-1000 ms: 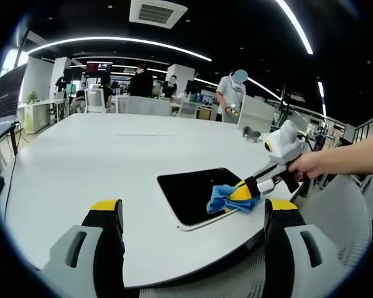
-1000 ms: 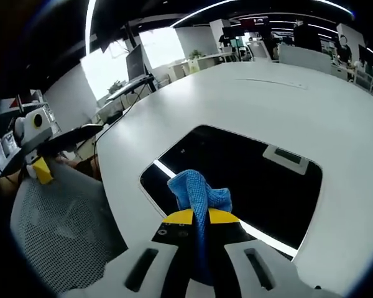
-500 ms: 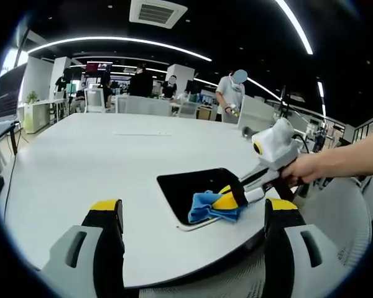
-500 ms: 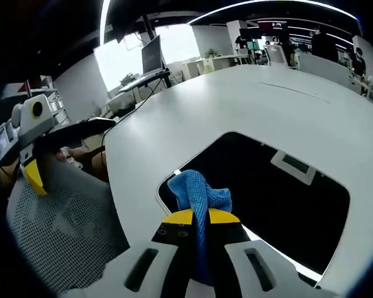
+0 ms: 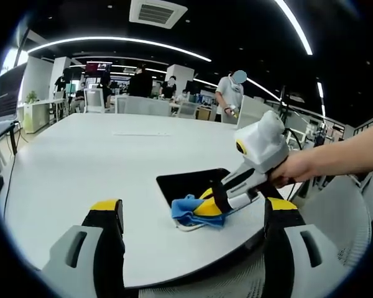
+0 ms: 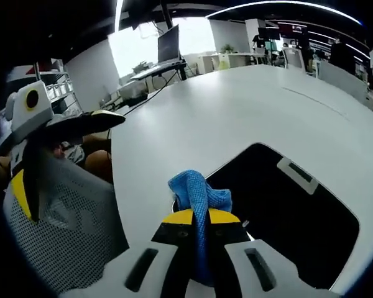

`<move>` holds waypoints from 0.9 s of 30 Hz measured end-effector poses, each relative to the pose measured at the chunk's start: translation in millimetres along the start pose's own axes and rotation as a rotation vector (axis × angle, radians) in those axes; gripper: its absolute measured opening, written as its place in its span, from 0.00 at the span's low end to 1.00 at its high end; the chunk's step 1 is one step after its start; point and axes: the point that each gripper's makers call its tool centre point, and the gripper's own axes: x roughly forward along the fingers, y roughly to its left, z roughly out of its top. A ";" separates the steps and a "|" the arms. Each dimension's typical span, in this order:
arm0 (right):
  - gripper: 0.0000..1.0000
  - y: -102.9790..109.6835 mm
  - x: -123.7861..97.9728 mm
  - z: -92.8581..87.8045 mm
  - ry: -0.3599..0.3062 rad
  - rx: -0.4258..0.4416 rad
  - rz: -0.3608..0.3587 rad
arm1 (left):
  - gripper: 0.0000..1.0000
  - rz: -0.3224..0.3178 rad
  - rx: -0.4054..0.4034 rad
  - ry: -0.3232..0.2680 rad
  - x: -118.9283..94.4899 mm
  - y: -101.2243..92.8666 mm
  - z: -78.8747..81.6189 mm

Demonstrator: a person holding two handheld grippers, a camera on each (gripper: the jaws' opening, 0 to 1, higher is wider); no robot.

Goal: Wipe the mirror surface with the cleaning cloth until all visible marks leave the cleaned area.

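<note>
Cloth at the mirror's corner
Right gripper point(image 6: 199, 217) clenched on blue cleaning cloth point(image 6: 198, 194), pressing it on mirror point(image 6: 286, 205); left gripper point(image 5: 193, 214) released above white table point(image 5: 81, 167).

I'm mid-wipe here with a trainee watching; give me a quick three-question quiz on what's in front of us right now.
1. True or false: the left gripper has its jaws apart and holds nothing.
2. Which gripper holds the blue cleaning cloth? A) left B) right C) neither
3. Fill in: the cloth sits at the mirror's near ____, by the table edge.

Key: 1 true. 2 B, the right gripper is clamped on it. 3 corner; in the left gripper view the cloth covers the mirror's front corner.
</note>
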 end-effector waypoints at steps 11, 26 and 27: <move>0.01 -5.4 -0.8 -1.6 -0.061 0.029 0.006 | 0.92 0.000 0.000 0.004 -0.1 -0.6 -0.4; 0.00 -8.1 0.2 2.0 -0.061 -0.180 -0.076 | 0.92 -0.003 0.001 0.008 0.6 -1.2 -1.3; 0.00 -9.1 1.8 2.7 -0.060 -0.172 -0.078 | 0.92 -0.003 0.001 0.008 0.6 -1.2 -1.3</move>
